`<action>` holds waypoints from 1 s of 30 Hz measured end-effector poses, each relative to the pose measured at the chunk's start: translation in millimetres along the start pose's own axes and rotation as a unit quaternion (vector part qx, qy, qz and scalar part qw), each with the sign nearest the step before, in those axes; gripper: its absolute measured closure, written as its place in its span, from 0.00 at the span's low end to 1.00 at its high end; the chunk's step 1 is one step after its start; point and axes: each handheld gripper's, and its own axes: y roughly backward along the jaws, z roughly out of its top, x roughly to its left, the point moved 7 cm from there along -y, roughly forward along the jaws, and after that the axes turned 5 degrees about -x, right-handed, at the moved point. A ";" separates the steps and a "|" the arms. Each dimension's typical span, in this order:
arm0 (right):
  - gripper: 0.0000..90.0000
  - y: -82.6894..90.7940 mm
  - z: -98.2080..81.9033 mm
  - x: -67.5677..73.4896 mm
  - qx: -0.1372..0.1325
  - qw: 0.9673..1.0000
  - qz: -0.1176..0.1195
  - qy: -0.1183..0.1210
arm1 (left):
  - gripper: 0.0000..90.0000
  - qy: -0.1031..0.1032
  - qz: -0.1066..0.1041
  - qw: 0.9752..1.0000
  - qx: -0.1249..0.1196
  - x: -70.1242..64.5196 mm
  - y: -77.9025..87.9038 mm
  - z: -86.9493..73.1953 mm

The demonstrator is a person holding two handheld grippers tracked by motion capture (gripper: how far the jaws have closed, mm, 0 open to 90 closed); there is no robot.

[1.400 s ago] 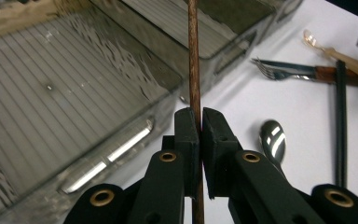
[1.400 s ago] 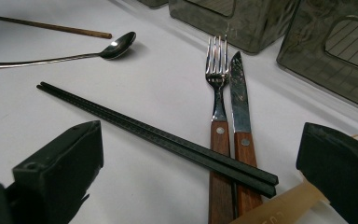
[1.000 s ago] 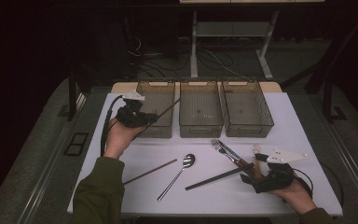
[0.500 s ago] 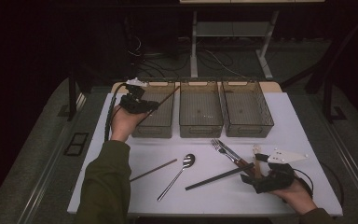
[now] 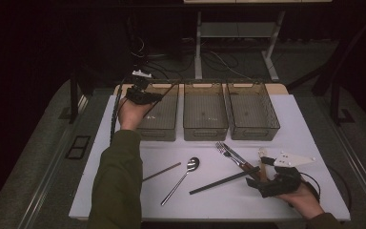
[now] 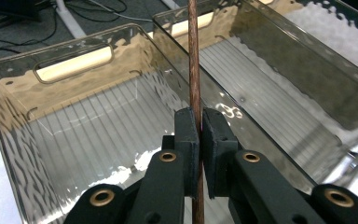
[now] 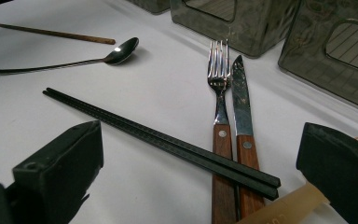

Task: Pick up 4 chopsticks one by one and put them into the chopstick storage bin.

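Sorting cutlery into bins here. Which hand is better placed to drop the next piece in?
Left: its gripper already clamps a brown chopstick over the left bin. The right gripper sits open by the table's cutlery.

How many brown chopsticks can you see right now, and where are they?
2. One brown chopstick is clamped in the left gripper over the left bin; the other lies on the table left of the spoon.

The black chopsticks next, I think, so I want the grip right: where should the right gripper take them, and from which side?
Probably from above, on the black chopsticks at mid-length, jaws across the pair. That stretch lies flat on the bare white table; the near end crosses the handles of the fork and knife. The right gripper stands open just beside them.
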 end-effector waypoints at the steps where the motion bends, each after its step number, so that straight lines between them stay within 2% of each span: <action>1: 0.01 -0.1 0.2 0.0 -0.002 1.000 0.000 0.000 | 0.94 -0.004 0.003 1.000 0.002 1.5 -1.3 0.4; 5: 0.01 0.4 0.5 0.8 -0.003 1.000 0.002 0.000 | 0.94 0.013 0.004 1.000 -0.011 6.9 -6.5 3.3; 9: 0.01 -0.1 0.2 0.5 -0.001 1.000 0.002 0.002 | 0.94 0.011 0.007 1.000 -0.018 11.7 -12.0 5.0; 14: 0.01 -0.1 0.5 1.1 -0.002 1.000 0.003 0.001 | 0.94 0.013 0.015 1.000 -0.007 20.2 -20.2 -2.1; 18: 0.01 -0.2 0.6 0.8 -0.002 1.000 0.004 0.000 | 0.94 0.026 0.024 0.999 0.002 27.6 -26.5 -9.9; 20: 0.01 -0.1 0.6 0.8 -0.002 1.000 0.004 0.000 | 0.94 0.034 0.025 0.999 0.001 28.8 -29.0 -12.6; 28: 0.01 0.5 0.8 1.5 -0.004 1.000 0.005 0.001 | 0.94 0.042 0.037 0.998 0.023 32.8 -37.0 -25.0; 29: 0.01 0.5 0.8 1.6 -0.004 1.000 0.005 0.001 | 0.92 0.045 0.044 0.998 0.020 33.6 -37.5 -25.2; 30: 0.01 0.5 0.8 1.7 -0.004 1.000 0.006 0.001 | 0.86 0.050 0.048 0.997 0.017 34.5 -37.6 -25.0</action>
